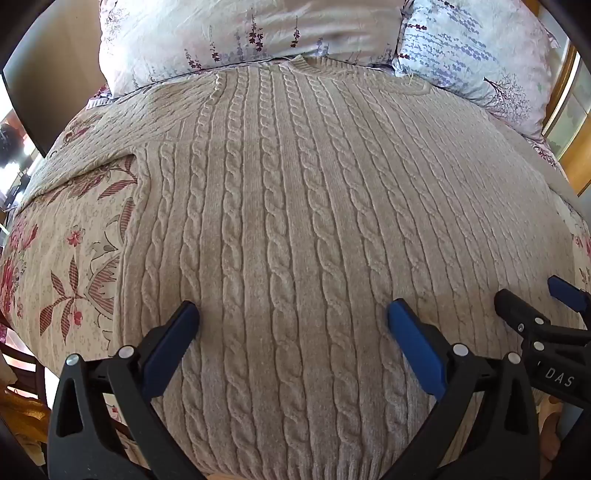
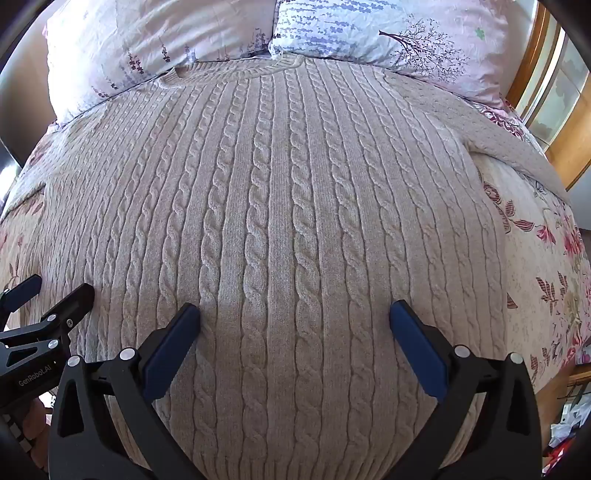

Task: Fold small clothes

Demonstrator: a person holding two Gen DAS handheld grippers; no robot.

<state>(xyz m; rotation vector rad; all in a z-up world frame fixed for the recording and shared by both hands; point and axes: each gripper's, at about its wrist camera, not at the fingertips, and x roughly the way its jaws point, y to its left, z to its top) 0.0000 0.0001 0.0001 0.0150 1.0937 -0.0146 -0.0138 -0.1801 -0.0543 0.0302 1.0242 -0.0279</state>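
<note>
- Beige cable-knit sweater [image 1: 295,229] fills most of the left wrist view, spread flat on a floral bedspread [image 1: 74,236], neckline at top centre just below the pillows.
- Left sleeve runs off toward the upper left of the frame over the bedspread.
- Two pillows at top: pale lavender-print one [image 1: 229,33] upper centre, blue-print one [image 1: 476,55] upper right.
- Left gripper [image 1: 293,314] at bottom centre, jaws spread wide, blue pads either side of the lower sweater body, nothing clamped; cannot tell if the tips touch the knit.
- Right gripper [image 1: 535,302] pokes in at the lower right edge, over the sweater's right side, jaws apart, holding nothing.
- Dark panel [image 1: 44,88] at upper left, wooden frame [image 1: 569,122] at right edge.
- Right wrist view: sweater [image 2: 295,221] again covers the centre, neckline at top centre against the pillows [image 2: 406,40].
- Its other sleeve goes to the upper right over the bedspread [image 2: 546,266].
- Right gripper [image 2: 295,317] at bottom centre, jaws wide open over the lower sweater body, nothing gripped.
- Left gripper [image 2: 51,295] at lower left edge, jaws apart, empty, over the sweater's edge.
- Wooden frame [image 2: 565,122] at right edge.
</note>
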